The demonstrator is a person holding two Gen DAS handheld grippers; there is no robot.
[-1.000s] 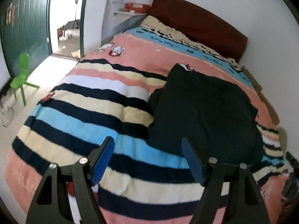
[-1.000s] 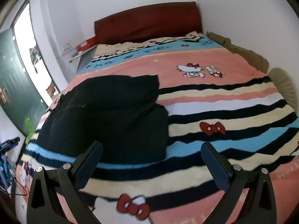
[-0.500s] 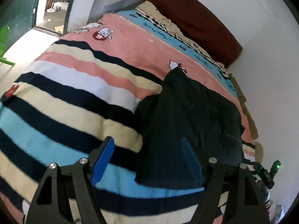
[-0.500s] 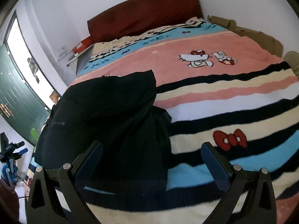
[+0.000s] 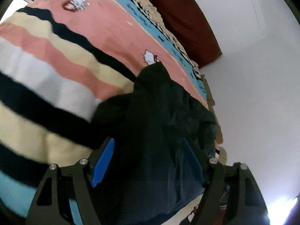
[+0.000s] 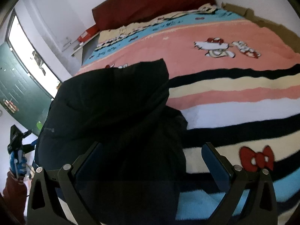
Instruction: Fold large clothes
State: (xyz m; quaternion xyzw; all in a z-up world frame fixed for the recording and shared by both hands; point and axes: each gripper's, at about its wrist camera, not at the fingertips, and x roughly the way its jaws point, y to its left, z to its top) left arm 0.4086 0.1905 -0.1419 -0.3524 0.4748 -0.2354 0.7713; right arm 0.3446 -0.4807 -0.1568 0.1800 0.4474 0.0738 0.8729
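A large black fabric garment (image 5: 157, 123) lies bunched and partly folded on a striped fleece blanket with cartoon cat prints (image 5: 56, 60), which covers the bed up to a dark red padded headboard (image 6: 150, 1). In the right wrist view the garment (image 6: 116, 108) occupies the blanket's near-left part, reaching toward the near edge, with its far tip ending on the pink band well short of the headboard. The left black two-finger gripper with blue pads (image 5: 148, 161) stands with its fingers spread wide; dark cloth fills the whole gap between them and runs under the frame, but no pad is seen pressing on it. The right black two-finger gripper with blue pads (image 6: 151, 161) is likewise spread wide: its left finger sits over the garment, its right finger over bare striped blanket (image 6: 234, 101) just beside the garment's right edge. Whether either gripper touches the cloth cannot be told. A green panelled door (image 6: 16, 93) stands at the far left of the right wrist view, beside a white wall (image 5: 253, 75).
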